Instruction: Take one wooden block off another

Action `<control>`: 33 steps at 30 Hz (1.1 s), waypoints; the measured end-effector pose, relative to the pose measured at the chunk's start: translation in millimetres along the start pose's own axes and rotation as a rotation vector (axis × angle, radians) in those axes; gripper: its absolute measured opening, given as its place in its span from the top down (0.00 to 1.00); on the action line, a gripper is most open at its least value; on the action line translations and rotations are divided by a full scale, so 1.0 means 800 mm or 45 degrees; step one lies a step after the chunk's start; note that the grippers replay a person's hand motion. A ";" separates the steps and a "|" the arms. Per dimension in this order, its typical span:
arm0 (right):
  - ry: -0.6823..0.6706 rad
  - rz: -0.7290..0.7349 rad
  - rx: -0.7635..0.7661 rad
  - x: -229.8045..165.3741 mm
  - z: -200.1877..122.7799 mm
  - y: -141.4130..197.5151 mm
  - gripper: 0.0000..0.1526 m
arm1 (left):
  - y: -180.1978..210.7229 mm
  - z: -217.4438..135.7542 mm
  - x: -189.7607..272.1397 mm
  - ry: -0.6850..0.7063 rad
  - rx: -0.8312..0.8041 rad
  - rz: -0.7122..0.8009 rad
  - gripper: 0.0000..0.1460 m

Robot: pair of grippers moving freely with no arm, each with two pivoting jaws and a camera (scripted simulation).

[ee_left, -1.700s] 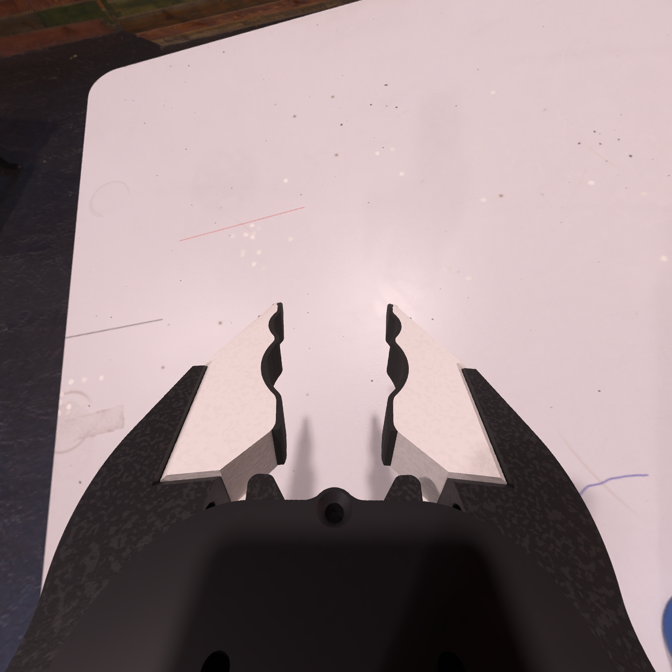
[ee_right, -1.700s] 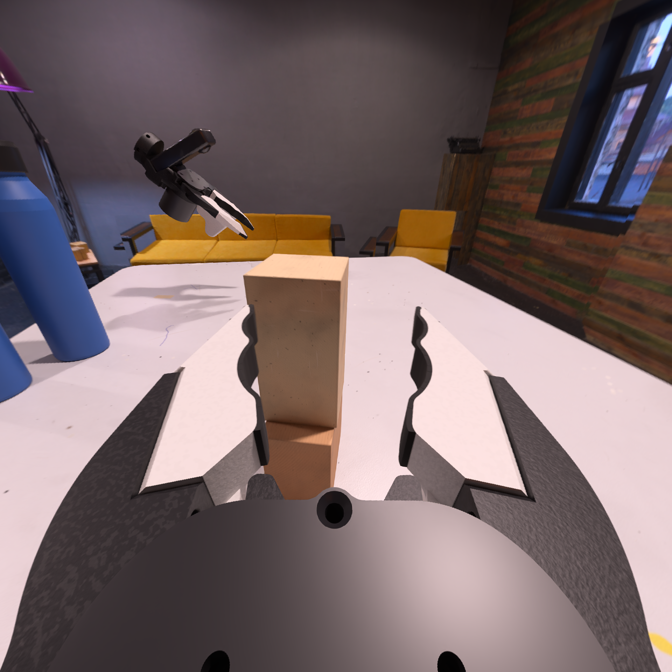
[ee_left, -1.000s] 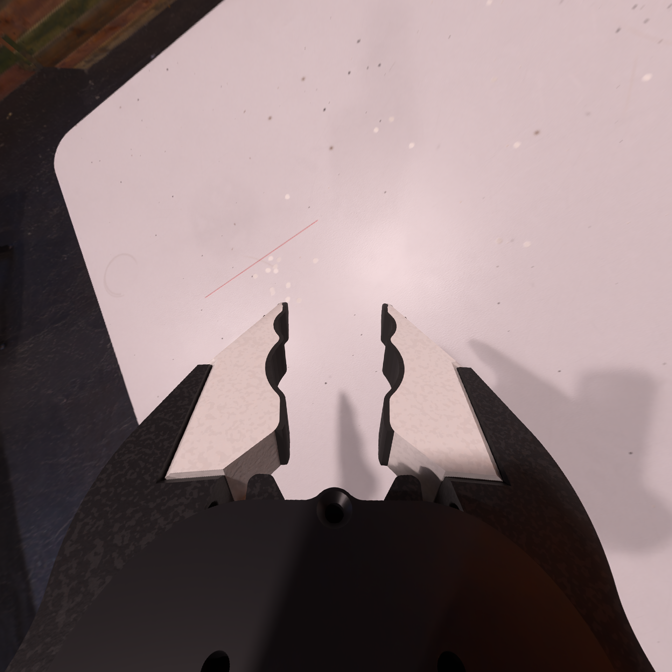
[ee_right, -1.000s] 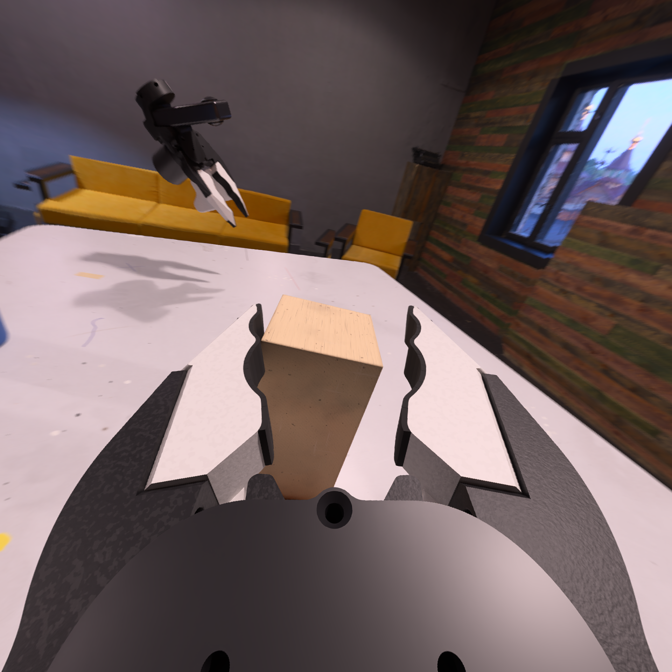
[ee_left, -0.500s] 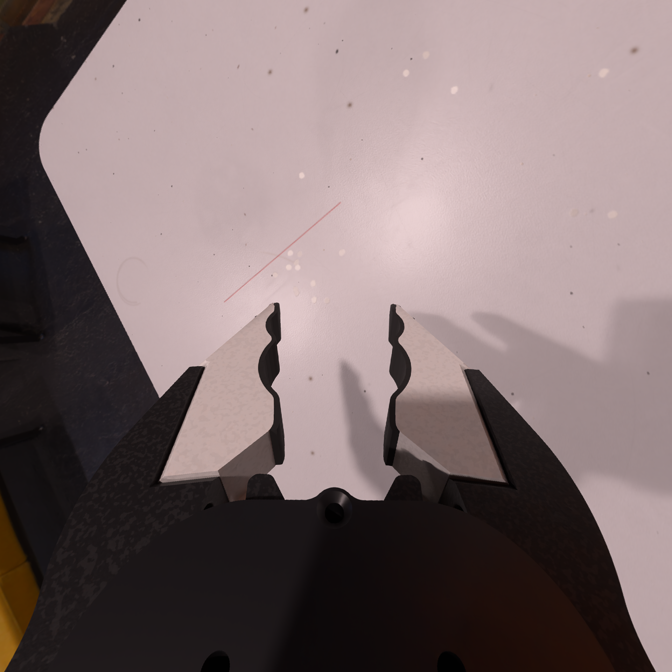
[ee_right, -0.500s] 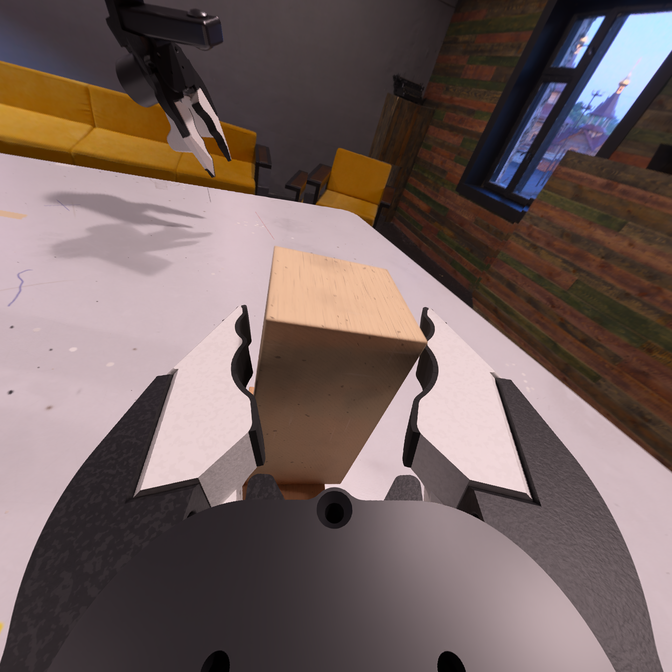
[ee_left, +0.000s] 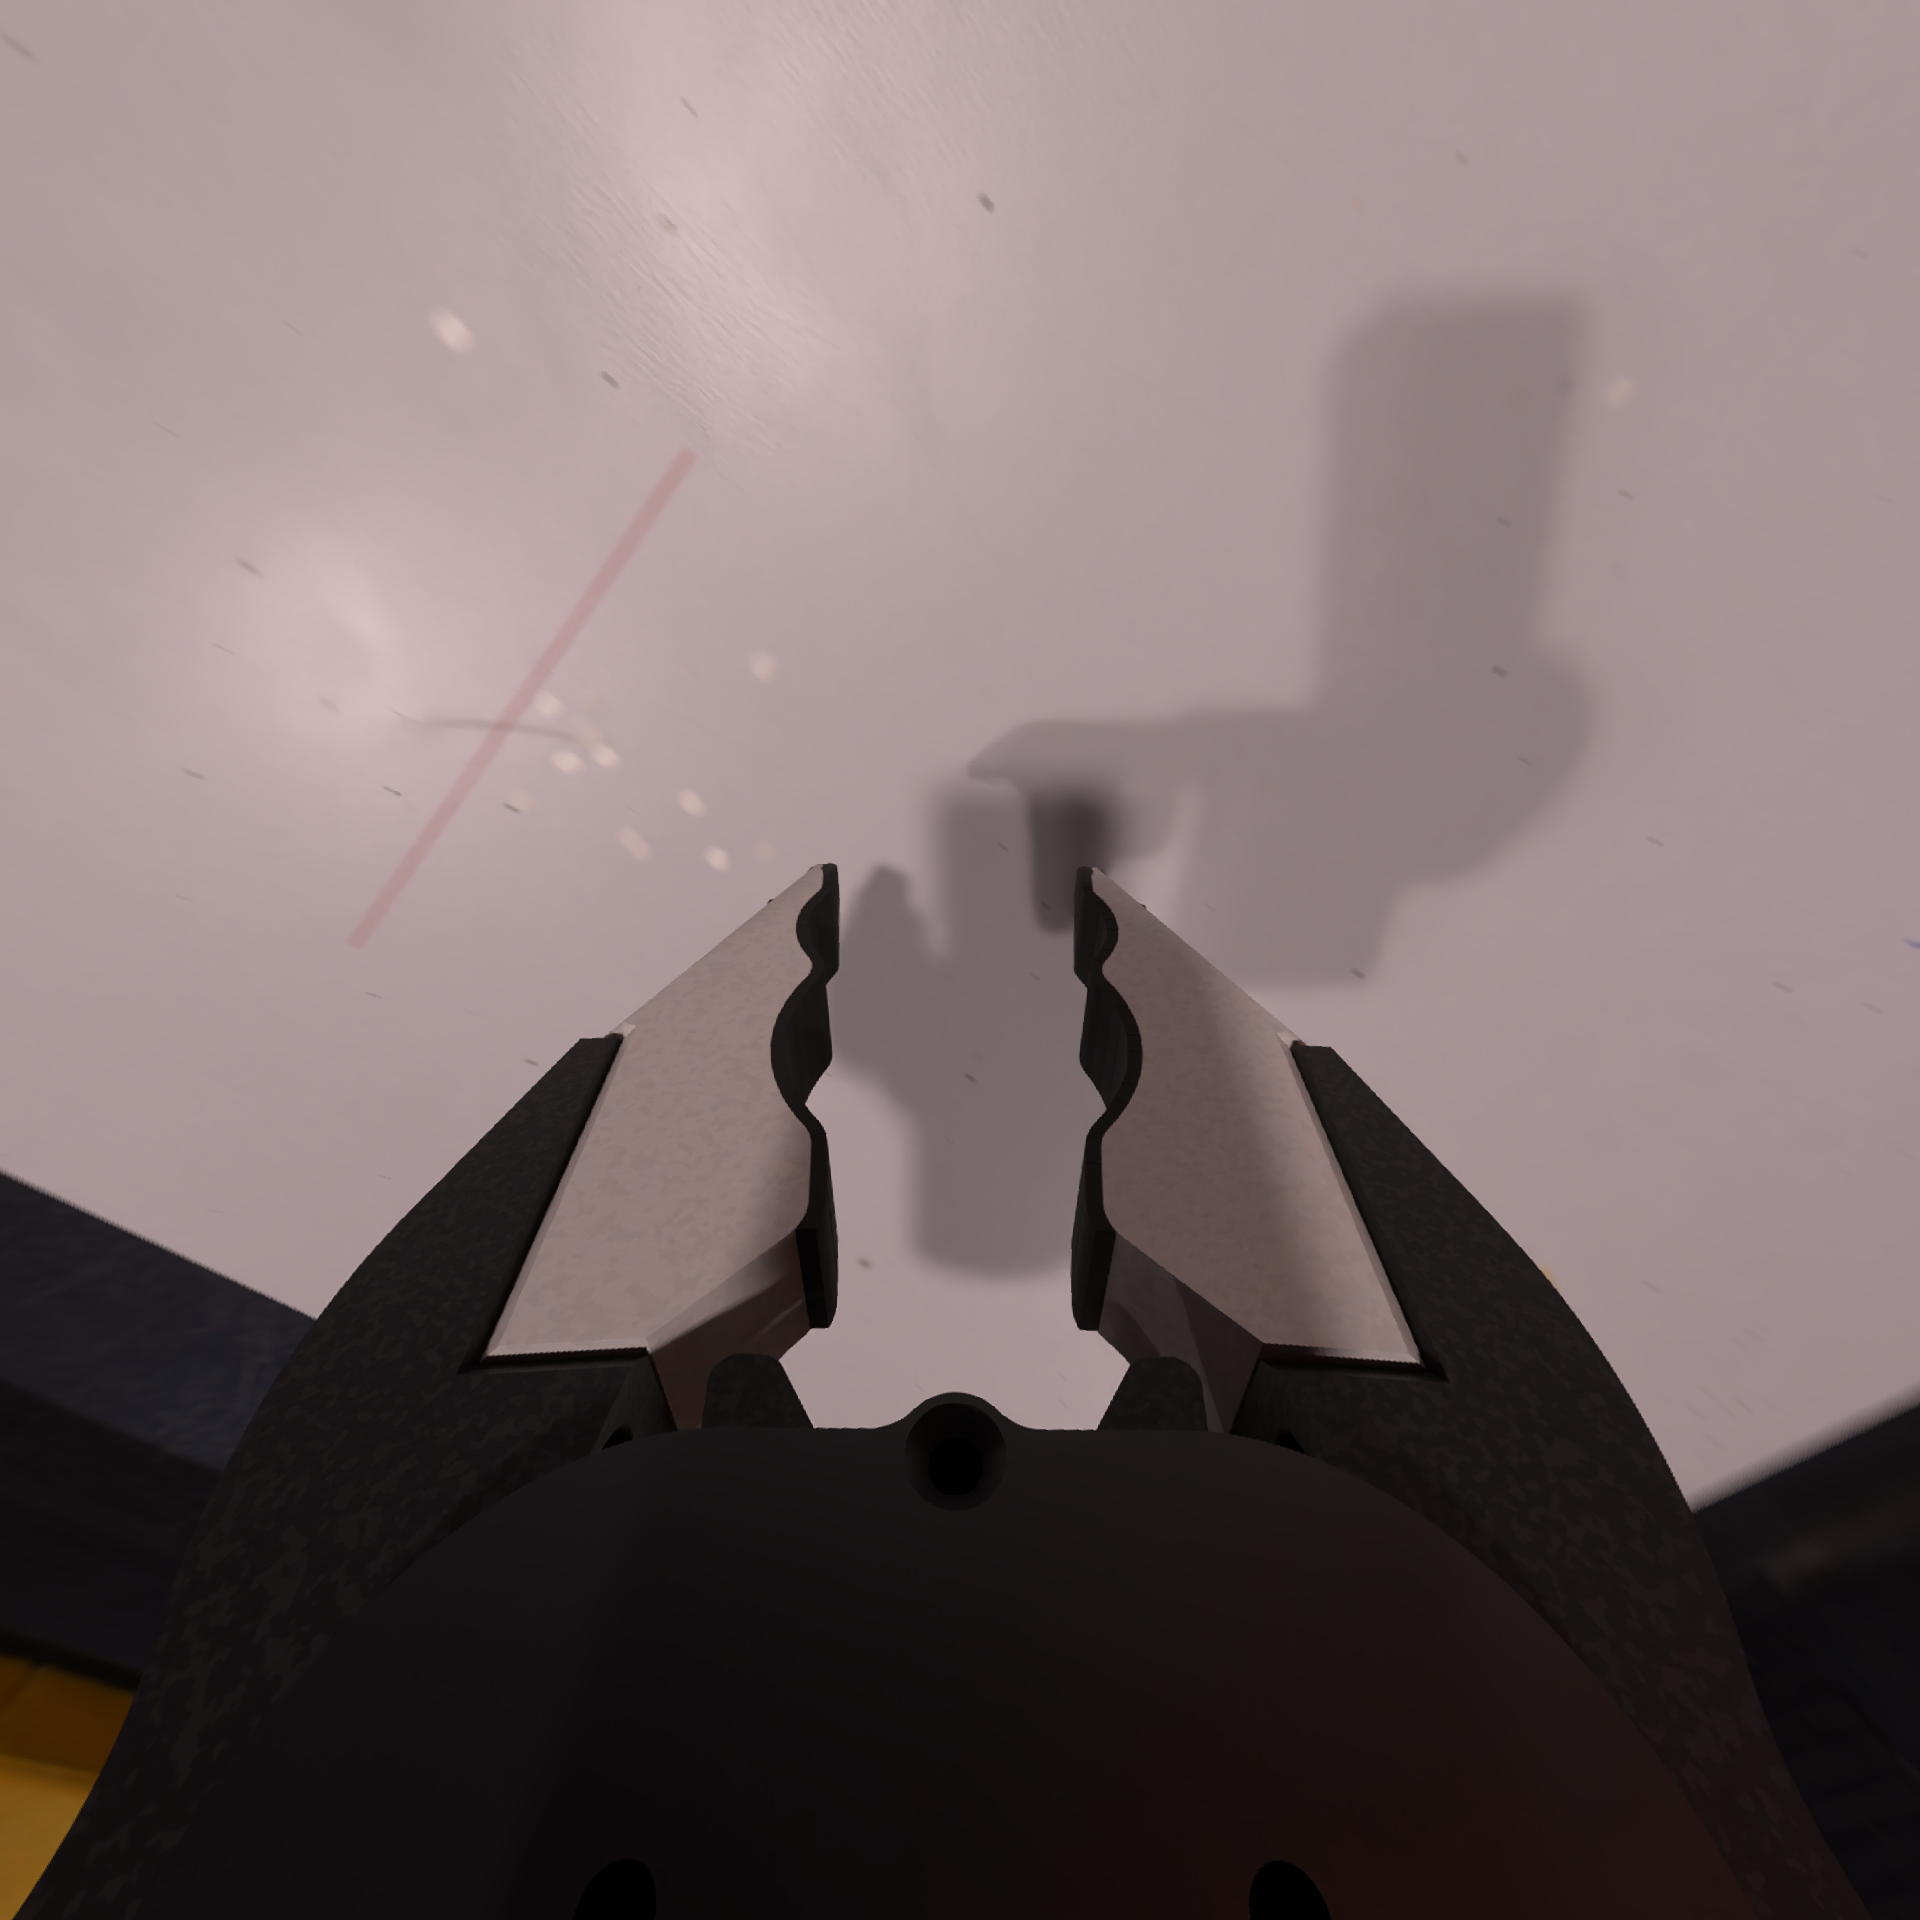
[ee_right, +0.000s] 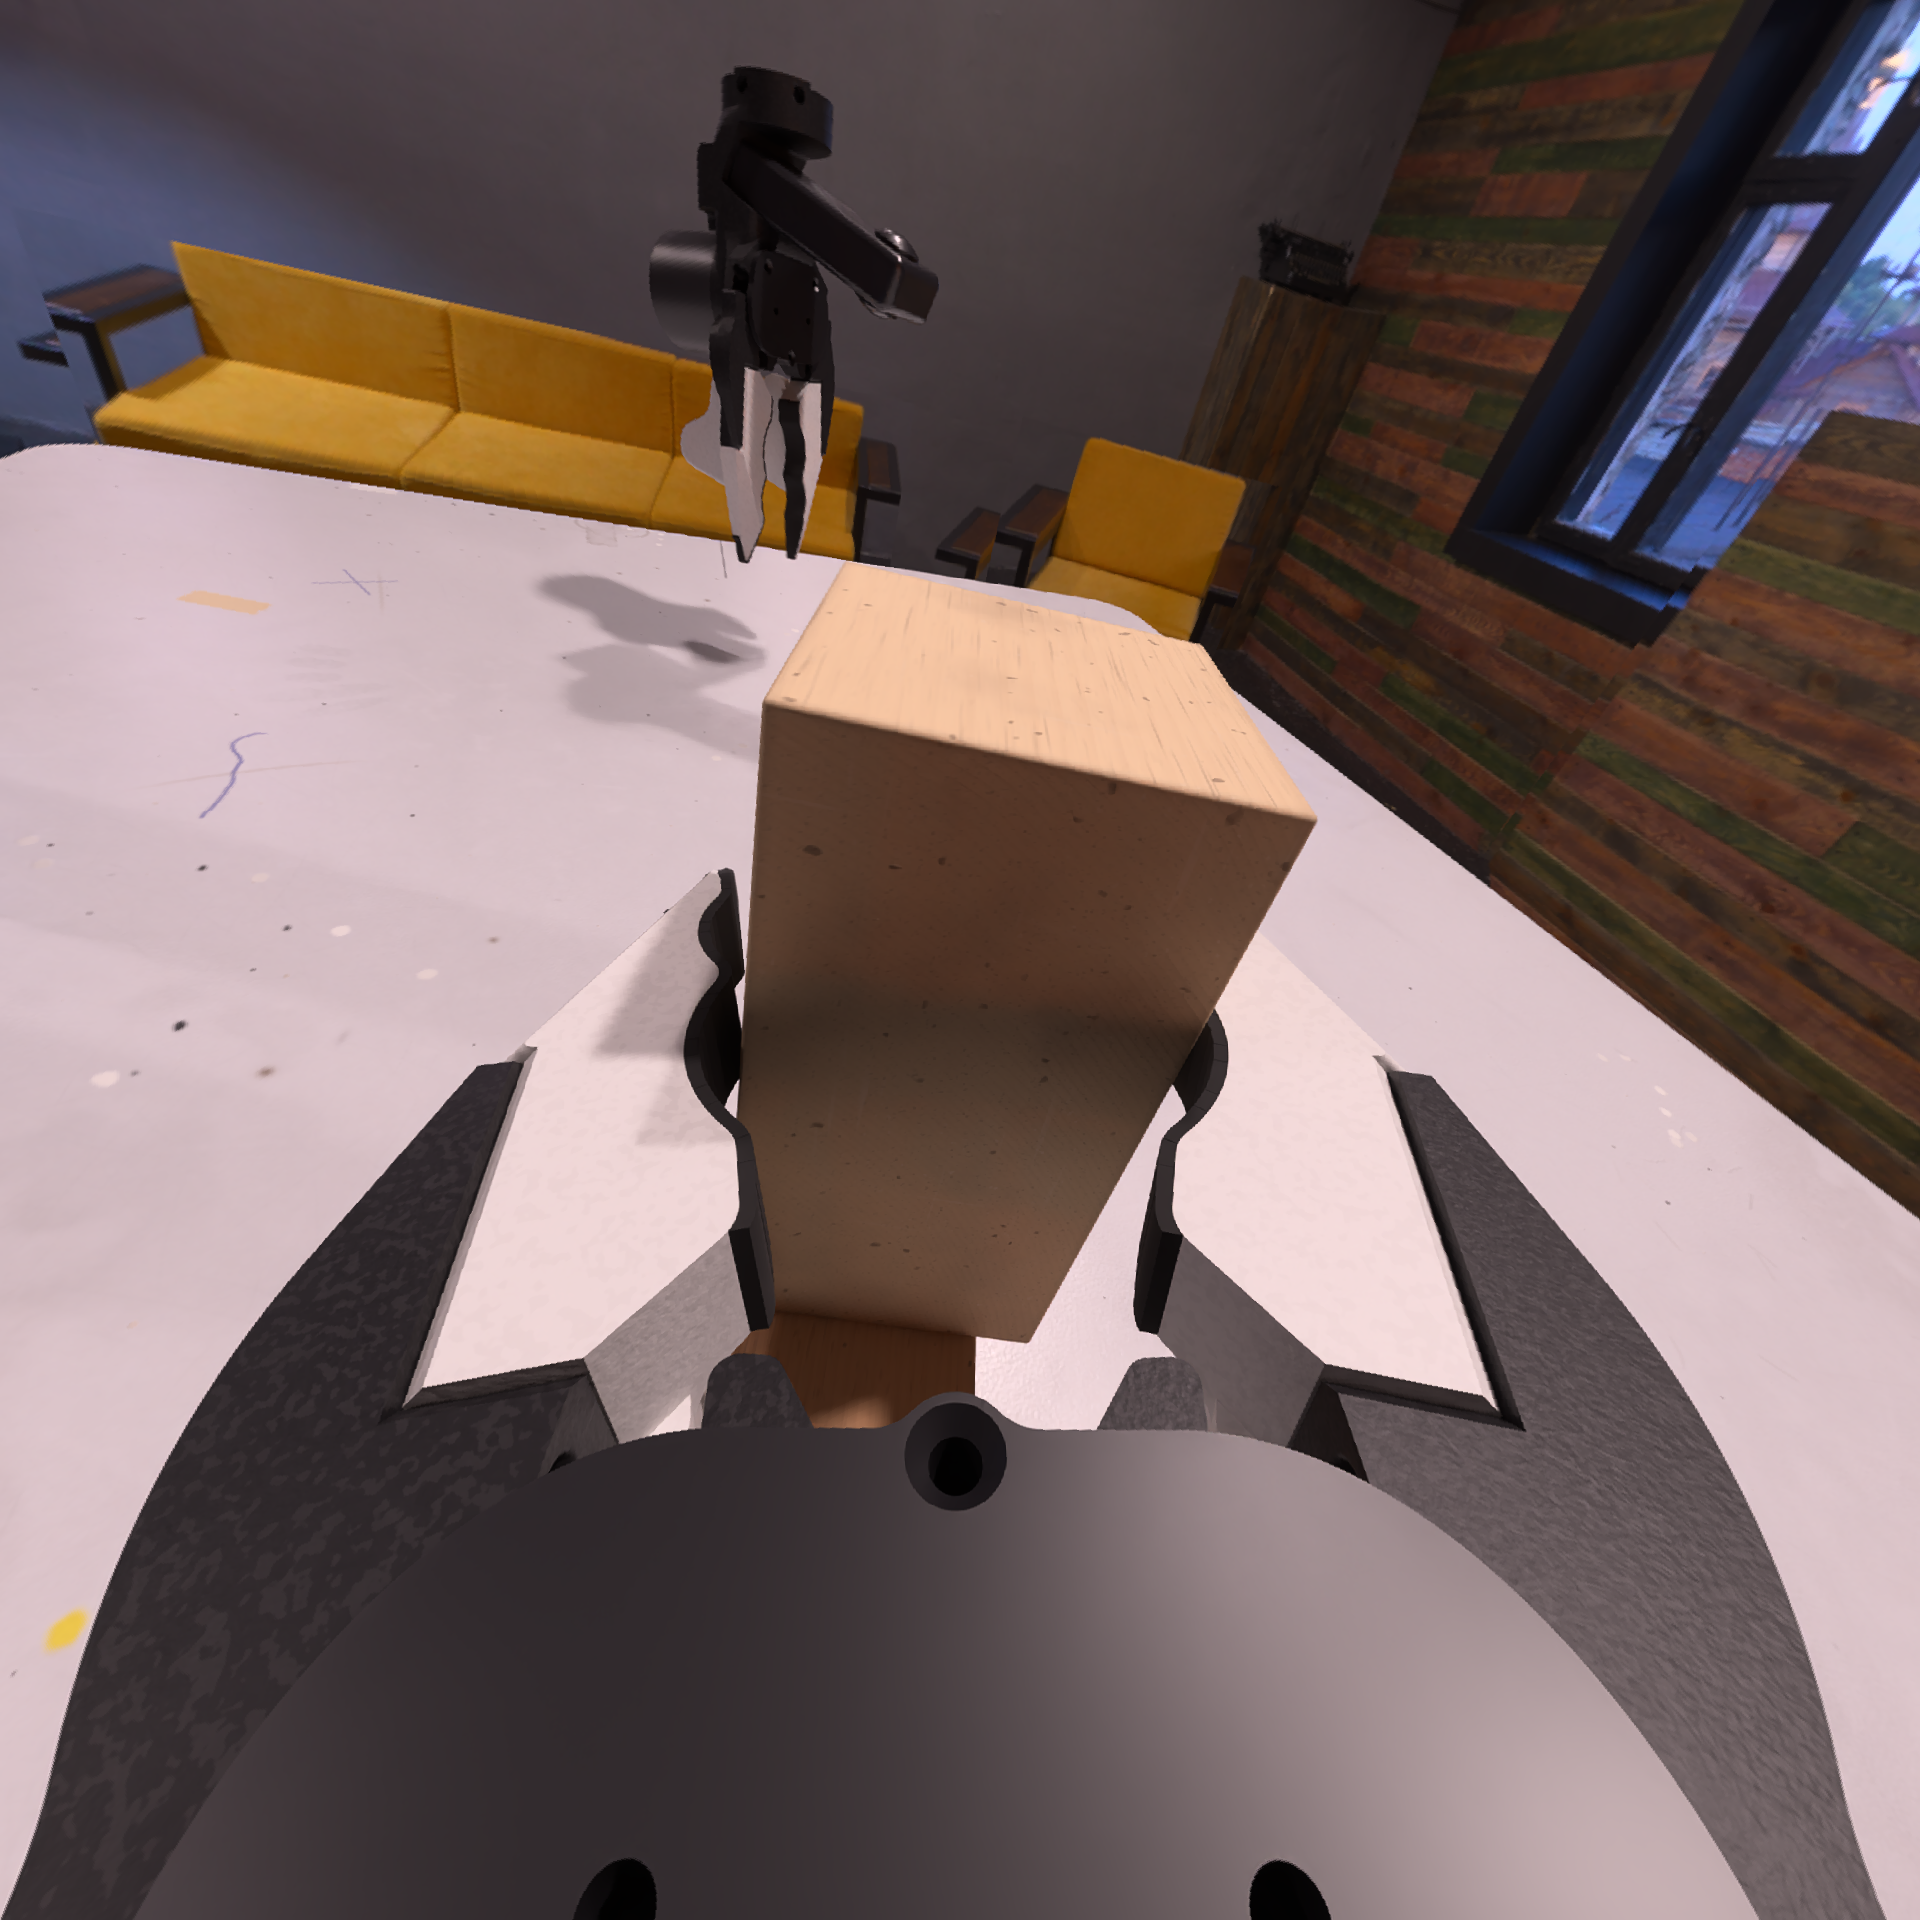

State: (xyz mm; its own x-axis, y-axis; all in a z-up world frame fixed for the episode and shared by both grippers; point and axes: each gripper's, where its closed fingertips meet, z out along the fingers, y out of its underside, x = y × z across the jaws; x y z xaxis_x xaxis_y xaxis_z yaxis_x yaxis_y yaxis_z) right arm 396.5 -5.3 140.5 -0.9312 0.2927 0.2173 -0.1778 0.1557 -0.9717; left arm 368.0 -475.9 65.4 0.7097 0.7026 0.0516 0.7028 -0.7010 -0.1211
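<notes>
Pale wood fills the middle of the right wrist view: a tall rectangular light wooden block [ee_right: 997, 935] stands between the fingers of the right gripper [ee_right: 966, 1049], resting on a darker brown wooden block [ee_right: 862, 1361] of which only a sliver shows beneath it; the left finger's pad lies against the upper block's side, while the right finger's tip is hidden behind the block, so a firm grip cannot be confirmed; both blocks sit on the speckled white table [ee_right: 312, 1039]; farther off, the left gripper [ee_right: 767, 540] hangs above the table, pointing down, its jaws parted and empty; behind it stand a yellow sofa [ee_right: 416, 416] and a yellow armchair [ee_right: 1132, 530].
</notes>
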 end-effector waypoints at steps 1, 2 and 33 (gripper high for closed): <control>-0.001 -0.008 0.004 -0.001 -0.003 -0.001 0.46 | 0.006 -0.002 0.008 0.046 -0.028 -0.016 0.71; -0.002 -0.013 0.012 -0.002 -0.006 -0.001 0.46 | 0.012 -0.005 0.019 0.094 -0.052 -0.028 0.72; 0.026 -0.071 0.055 0.002 -0.030 -0.012 0.46 | 0.006 -0.009 -0.042 -0.520 0.067 -0.607 0.65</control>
State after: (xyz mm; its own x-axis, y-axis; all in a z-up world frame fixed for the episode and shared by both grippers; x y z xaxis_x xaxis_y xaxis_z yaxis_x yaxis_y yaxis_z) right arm 404.2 16.1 152.7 -0.9129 0.3037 0.2728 -0.2433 0.1320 -0.9609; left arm 348.3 -503.8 70.2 0.2361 0.9337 -0.2693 0.9264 -0.2999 -0.2275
